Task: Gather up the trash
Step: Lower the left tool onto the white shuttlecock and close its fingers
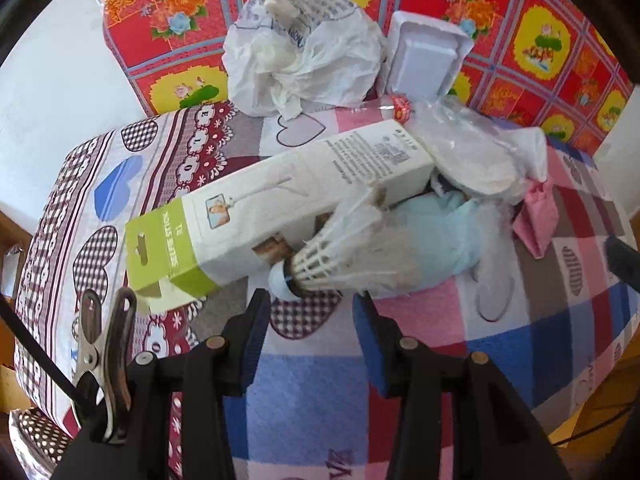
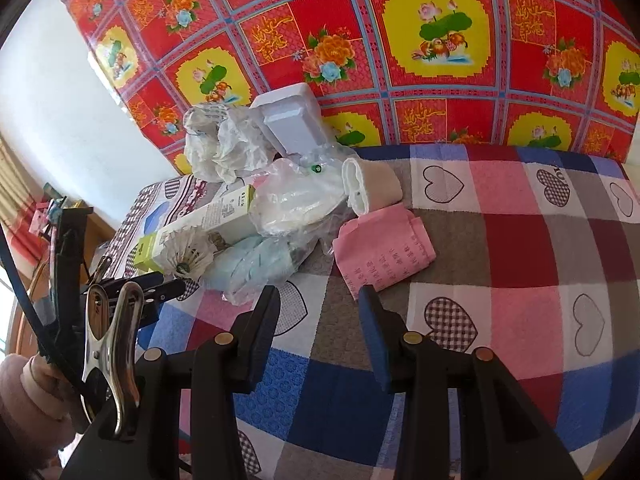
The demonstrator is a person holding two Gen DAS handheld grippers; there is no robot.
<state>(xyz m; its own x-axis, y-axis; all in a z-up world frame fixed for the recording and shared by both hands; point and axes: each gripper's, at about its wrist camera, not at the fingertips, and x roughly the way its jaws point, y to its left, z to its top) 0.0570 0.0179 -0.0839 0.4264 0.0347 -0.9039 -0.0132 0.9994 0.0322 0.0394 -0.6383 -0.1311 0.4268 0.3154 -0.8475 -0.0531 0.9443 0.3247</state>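
Observation:
A heap of trash lies on the checked heart-print cloth (image 1: 312, 392). In the left wrist view my left gripper (image 1: 312, 303) is open and empty, its tips just short of a white shuttlecock (image 1: 344, 256). The shuttlecock leans on a white and green selfie-stick box (image 1: 280, 208). Behind them are a crumpled white bag (image 1: 304, 52), a foam tray (image 1: 428, 56) and a clear bag (image 1: 472, 152). My right gripper (image 2: 320, 300) is also open and empty, close in front of a folded pink paper (image 2: 384, 248). A paper cup (image 2: 372, 190) lies on its side behind the paper.
A red floral cloth (image 2: 400, 40) hangs behind the table, against a white wall (image 2: 52, 100). A light blue wrapper (image 2: 256, 264) lies between shuttlecock and pink paper. The left gripper's tool (image 2: 152, 284) shows at the left, held by a hand (image 2: 36, 380). The cloth's left edge (image 1: 36, 280) drops off.

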